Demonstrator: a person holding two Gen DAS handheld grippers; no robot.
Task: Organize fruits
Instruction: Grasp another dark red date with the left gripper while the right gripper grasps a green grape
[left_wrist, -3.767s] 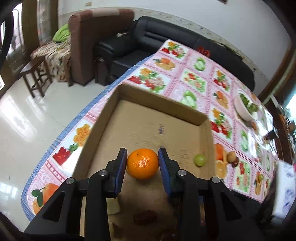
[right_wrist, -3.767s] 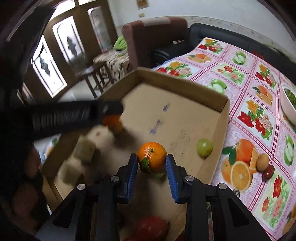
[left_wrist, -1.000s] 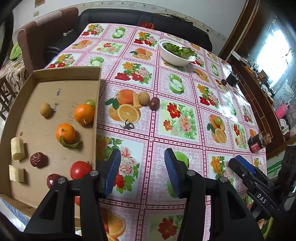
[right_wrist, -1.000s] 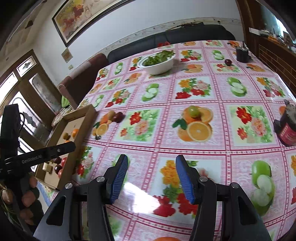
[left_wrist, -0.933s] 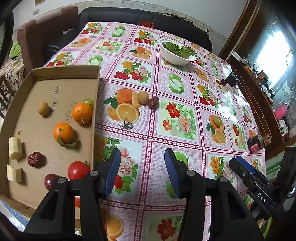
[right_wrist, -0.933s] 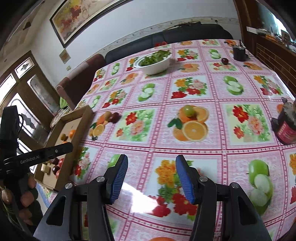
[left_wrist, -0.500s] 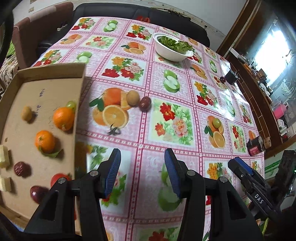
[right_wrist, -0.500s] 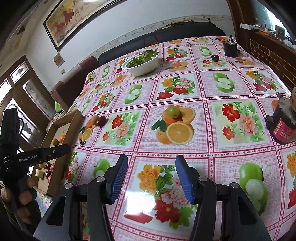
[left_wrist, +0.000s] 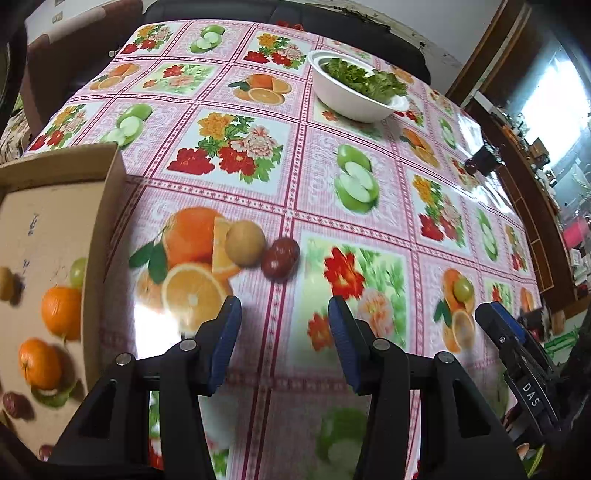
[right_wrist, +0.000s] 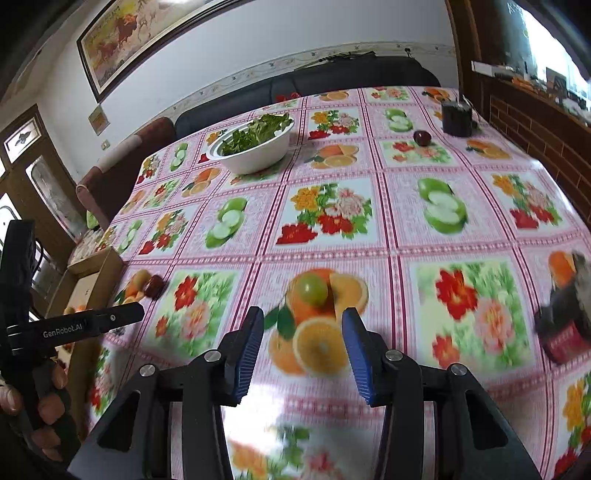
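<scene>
Cardboard tray (left_wrist: 99, 206) is cut off at left edge, with two oranges (left_wrist: 61, 312) and a green grape (left_wrist: 78, 272) seen inside, lower contents blurred. Left gripper (left_wrist: 284, 317) is held released above the tablecloth (left_wrist: 369, 229), empty, brown fruit (left_wrist: 245, 243) and dark red fruit (left_wrist: 280, 256) lying touching just ahead. Right gripper (right_wrist: 303, 332) is likewise spread and empty, green fruit (right_wrist: 312, 289) sitting on the cloth just beyond its tips; far-right jar (right_wrist: 567, 325) is smeared by blur.

Cardboard tray (left_wrist: 110, 192) cut off left

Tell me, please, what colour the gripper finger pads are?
Blue, ribbed pads; clearest in the right wrist view.
</scene>
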